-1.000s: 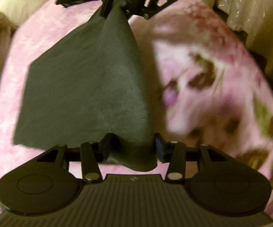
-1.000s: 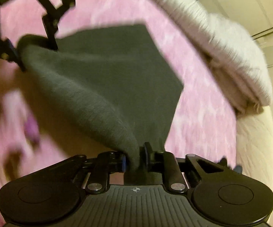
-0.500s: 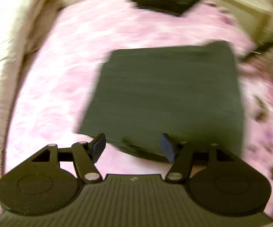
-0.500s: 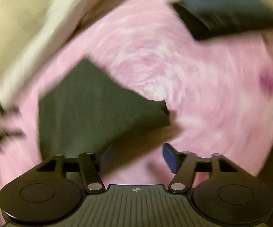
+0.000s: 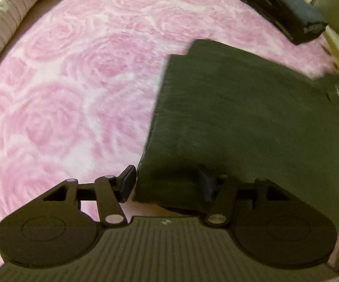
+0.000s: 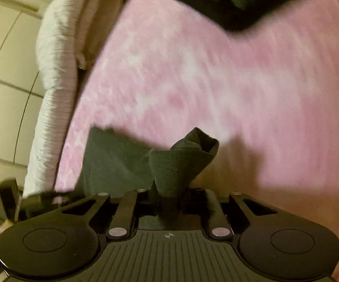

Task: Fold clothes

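Note:
A dark grey cloth [image 5: 251, 117] lies folded flat on the pink rose-patterned blanket [image 5: 75, 94], right of centre in the left wrist view. My left gripper [image 5: 167, 184] straddles its near left corner. Its jaws are closing, and the left pad [image 5: 128, 183] stands just clear of the cloth edge. In the right wrist view my right gripper [image 6: 169, 197] is closing tight on a bunched corner of the same cloth [image 6: 181, 162], which sticks up between its fingers. The rest of the cloth trails away to the left.
A stack of folded dark clothes [image 5: 284, 11] lies at the far right of the blanket, also seen blurred as a dark stack [image 6: 228, 0]. A cream ribbed quilt [image 5: 5, 11] borders the blanket's left side. Pale wall panels [image 6: 5, 70] stand beyond it.
A second ago both grippers held the cloth up by its corners. They let go and the cloth dropped flat. Now the right gripper has shut on a corner and the left has moved to the near corner.

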### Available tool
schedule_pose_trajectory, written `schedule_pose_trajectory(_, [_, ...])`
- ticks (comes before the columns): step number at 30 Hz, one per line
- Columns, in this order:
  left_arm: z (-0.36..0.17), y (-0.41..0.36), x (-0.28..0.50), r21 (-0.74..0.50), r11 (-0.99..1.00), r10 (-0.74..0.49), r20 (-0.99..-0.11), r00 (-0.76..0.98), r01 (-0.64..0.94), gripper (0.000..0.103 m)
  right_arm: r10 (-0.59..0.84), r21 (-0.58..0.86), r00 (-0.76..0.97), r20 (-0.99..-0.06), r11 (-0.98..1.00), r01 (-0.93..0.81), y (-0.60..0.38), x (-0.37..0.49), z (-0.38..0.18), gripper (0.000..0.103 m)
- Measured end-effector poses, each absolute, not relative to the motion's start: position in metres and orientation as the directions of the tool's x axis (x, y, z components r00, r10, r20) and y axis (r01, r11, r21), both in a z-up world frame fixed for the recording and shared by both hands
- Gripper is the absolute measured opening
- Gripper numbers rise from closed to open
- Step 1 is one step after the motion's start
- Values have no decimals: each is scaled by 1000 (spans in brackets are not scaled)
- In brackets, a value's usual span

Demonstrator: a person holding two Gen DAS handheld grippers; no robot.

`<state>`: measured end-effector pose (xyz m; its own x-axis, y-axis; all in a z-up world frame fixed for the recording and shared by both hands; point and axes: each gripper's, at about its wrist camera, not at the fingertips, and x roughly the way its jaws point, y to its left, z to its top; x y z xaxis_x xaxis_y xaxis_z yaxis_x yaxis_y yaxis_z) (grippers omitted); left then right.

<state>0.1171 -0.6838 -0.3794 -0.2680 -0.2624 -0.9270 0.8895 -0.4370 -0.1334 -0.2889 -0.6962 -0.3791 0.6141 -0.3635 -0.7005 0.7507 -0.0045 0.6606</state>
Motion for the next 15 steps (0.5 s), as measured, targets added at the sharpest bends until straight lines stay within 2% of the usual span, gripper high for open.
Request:
schedule_pose_trajectory(4, [-379,-666,95,-156,-381,-307,-908,-284,911,53,-379,572,587,-716,164,804,-765,-281,-353,13])
schedule_pose_trajectory(6, [-381,-662,85,-126,-368,-335,-906,-257,921,54,-356,513,556,-751,216,831,-782,-273,-359,15])
schedule_pose_trajectory(8, [-379,-660,82,-102,-368,-347,-907,-239,924,57,-327,453,517,-791,256,854,-793,-264,-370,21])
schedule_pose_trajectory(9, [-377,-661,81,-89,-375,-349,-908,-230,923,57,-327,434,502,-801,261,862,-793,-264,-372,35])
schedule_pose_trajectory(10, [-372,-658,79,-57,-400,-362,-907,-214,915,57,-339,428,493,-801,250,869,-788,-267,-371,44])
schedule_pose_trajectory(13, [-355,-645,70,67,-486,-413,-896,-162,871,56,-403,412,461,-791,206,888,-762,-280,-359,46])
schedule_pose_trajectory(15, [-349,-635,65,86,-547,-424,-886,-187,833,55,-450,380,428,-784,197,904,-736,-281,-345,46])
